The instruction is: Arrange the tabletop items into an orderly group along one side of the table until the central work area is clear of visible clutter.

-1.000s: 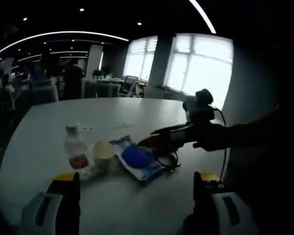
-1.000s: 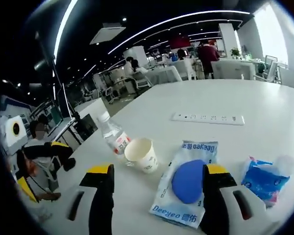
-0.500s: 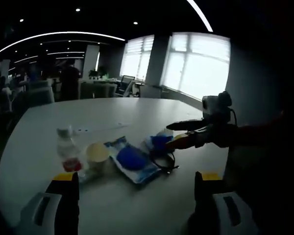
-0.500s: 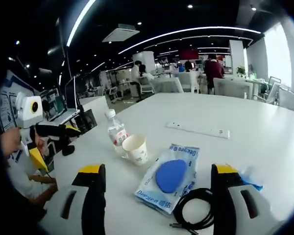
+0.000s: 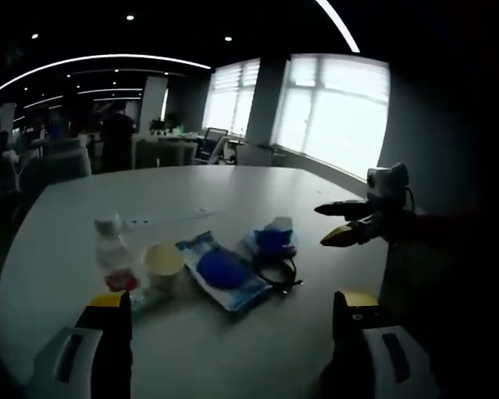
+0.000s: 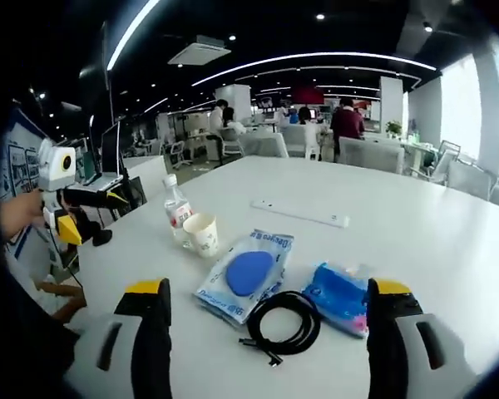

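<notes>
On the white table (image 5: 191, 187) lie a clear water bottle (image 5: 112, 258), a paper cup (image 5: 164, 262), a white packet with a blue pad (image 5: 220, 270), a coiled black cable (image 5: 276, 273) and a blue tissue pack (image 5: 274, 239), close together. My left gripper (image 5: 231, 332) is open and empty, short of them. My right gripper (image 5: 323, 225) hovers open to their right, apart from them. In the right gripper view the bottle (image 6: 176, 212), cup (image 6: 203, 234), packet (image 6: 245, 274), cable (image 6: 283, 320) and tissue pack (image 6: 339, 293) lie ahead of my open right gripper (image 6: 269, 341). The left gripper (image 6: 110, 218) shows at the left.
A white power strip (image 6: 299, 213) lies flat on the table (image 6: 416, 224) beyond the group. Office desks, chairs and several people stand far behind. Bright windows (image 5: 337, 108) line the far wall. A person's sleeve (image 5: 449, 241) reaches in from the right.
My right gripper has drawn back from above the tissue pack and cable, away to the right and open. The items lie where they were. The left gripper has barely moved.
</notes>
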{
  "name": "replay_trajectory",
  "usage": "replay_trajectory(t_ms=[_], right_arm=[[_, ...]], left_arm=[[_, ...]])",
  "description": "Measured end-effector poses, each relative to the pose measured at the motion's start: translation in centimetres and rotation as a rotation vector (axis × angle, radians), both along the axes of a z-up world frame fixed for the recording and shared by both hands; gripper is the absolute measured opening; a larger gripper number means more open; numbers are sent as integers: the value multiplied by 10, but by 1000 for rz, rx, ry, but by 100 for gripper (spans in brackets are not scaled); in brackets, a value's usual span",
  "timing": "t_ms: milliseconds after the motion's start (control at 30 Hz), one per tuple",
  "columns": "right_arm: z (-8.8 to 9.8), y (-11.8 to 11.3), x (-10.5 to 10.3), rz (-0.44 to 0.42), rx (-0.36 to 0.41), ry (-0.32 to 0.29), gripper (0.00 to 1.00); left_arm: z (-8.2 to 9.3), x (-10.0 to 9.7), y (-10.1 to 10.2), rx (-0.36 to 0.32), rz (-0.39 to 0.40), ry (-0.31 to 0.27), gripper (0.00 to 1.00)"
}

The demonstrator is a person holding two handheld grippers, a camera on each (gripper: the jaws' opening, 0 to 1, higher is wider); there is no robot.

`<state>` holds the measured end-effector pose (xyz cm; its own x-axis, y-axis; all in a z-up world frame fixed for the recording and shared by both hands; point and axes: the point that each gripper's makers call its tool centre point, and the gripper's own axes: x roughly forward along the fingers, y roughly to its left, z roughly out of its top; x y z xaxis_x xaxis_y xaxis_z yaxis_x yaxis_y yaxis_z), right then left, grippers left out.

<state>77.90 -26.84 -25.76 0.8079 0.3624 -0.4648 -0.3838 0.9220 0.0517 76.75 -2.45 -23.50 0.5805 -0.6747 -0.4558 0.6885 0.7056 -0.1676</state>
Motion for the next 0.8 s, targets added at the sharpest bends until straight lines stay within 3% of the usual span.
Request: replay_trajectory(t_ms=[267, 467, 800], right_arm=[[-2, -29, -16, -28, -23, 4, 99], [-1, -41, -25, -47, -29, 7, 99], [-1, -54, -34, -73, -29, 13, 99]], left_arm=[[-2, 5, 3, -5, -2, -7, 100], [-8, 10, 10, -8, -7, -7, 100], [-4, 6, 1, -7, -13, -10, 100]])
